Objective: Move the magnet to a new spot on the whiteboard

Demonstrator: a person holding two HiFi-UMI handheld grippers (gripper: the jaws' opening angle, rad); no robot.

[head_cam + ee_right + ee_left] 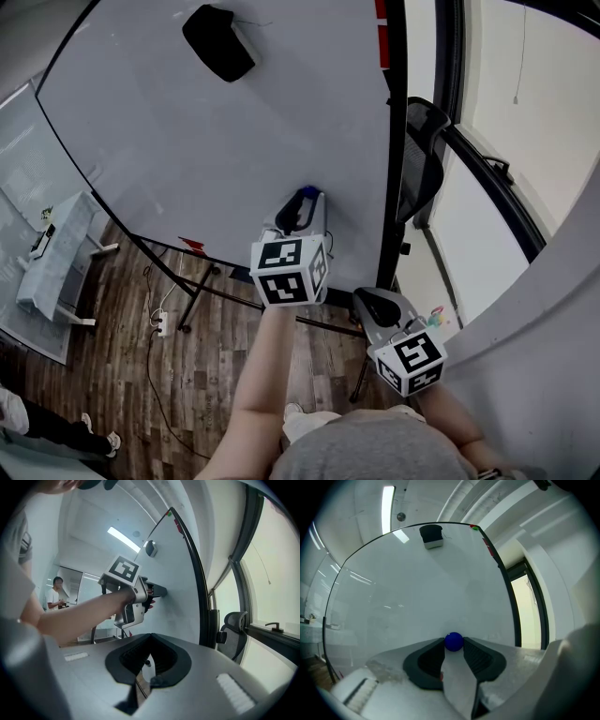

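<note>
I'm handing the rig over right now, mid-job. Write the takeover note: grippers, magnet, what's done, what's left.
Left hand-held gripper: shut on the blue magnet, tips up at the whiteboard, toward its lower right part.
Right hand-held gripper: shut, nothing in it, held back from the board.
Magnet: between the left jaw tips; whether it touches the board cannot be told.
Done: magnet gripped.
Left: set it at a new spot, open the jaws, draw back. A black eraser sits near the board's top; keep away from it.
</note>
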